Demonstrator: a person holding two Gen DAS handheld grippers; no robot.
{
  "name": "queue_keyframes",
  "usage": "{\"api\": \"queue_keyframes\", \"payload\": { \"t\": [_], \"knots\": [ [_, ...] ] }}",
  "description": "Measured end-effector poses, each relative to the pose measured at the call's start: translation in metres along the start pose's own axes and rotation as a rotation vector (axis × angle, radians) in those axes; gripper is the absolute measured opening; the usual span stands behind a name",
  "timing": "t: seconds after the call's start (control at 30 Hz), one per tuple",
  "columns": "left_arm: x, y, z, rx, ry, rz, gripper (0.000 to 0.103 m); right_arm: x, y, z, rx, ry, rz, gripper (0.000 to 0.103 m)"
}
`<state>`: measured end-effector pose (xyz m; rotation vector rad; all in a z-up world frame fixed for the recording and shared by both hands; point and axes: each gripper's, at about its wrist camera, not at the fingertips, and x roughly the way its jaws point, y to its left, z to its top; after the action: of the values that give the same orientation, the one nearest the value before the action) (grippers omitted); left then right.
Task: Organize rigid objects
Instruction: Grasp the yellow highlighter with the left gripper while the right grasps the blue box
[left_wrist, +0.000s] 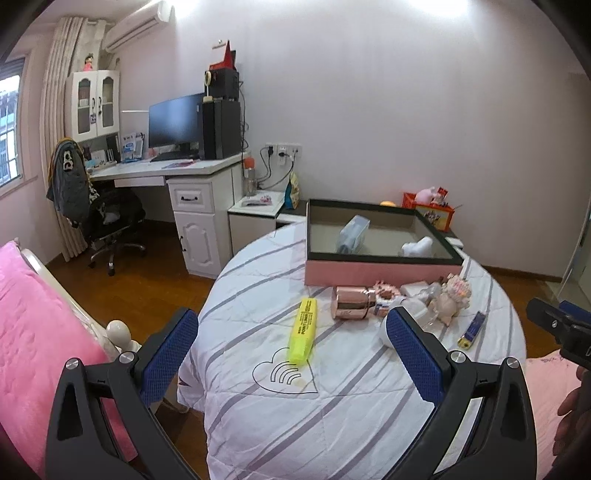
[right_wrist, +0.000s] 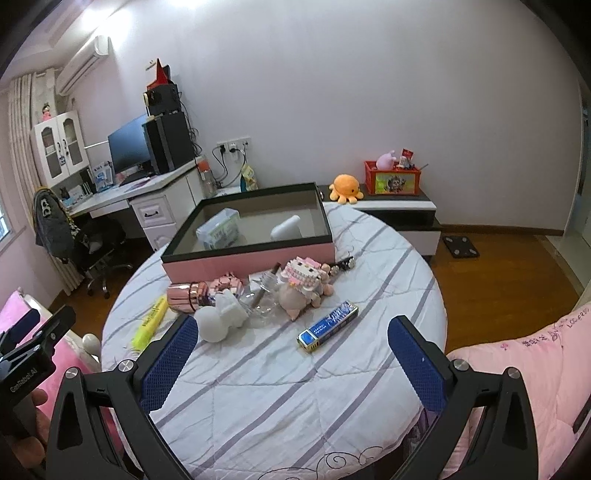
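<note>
While both tools hover with fingers spread and nothing between them, the left gripper (left_wrist: 291, 354) half hides a white figurine (right_wrist: 221, 319). The right gripper (right_wrist: 291, 354) faces the blue lighter (right_wrist: 328, 326) at centre; the pink box (right_wrist: 251, 254) sits above, clutter overlapping its front.

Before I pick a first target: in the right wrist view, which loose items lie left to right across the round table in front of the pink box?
Yellow highlighter → rose-gold bottle → white bulb-shaped piece → pink block figure → blue and gold lighter.
</note>
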<state>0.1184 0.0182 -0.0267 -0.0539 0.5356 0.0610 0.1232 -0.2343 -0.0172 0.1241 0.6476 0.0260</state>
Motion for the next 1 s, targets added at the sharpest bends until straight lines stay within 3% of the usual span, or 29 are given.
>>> {"api": "queue_keyframes", "payload": {
  "t": [0.3, 0.73, 0.87, 1.0],
  "knots": [
    [0.076, 0.002, -0.012, 0.043, 0.141, 0.009, 0.103, 0.053, -0.012, -0.016, 0.053, 0.148, -0.064, 0.103],
    [0.168, -0.003, -0.02, 0.153, 0.309, 0.03, 0.103, 0.114, -0.025, -0.018, 0.089, 0.251, -0.143, 0.103],
    [0.187, -0.009, -0.025, 0.162, 0.375, -0.009, 0.093, 0.129, -0.03, -0.019, 0.11, 0.272, -0.159, 0.103],
    [0.193, -0.007, -0.021, 0.135, 0.388, -0.051, 0.087, 0.141, -0.033, -0.021, 0.133, 0.29, -0.17, 0.103]
  ]
}}
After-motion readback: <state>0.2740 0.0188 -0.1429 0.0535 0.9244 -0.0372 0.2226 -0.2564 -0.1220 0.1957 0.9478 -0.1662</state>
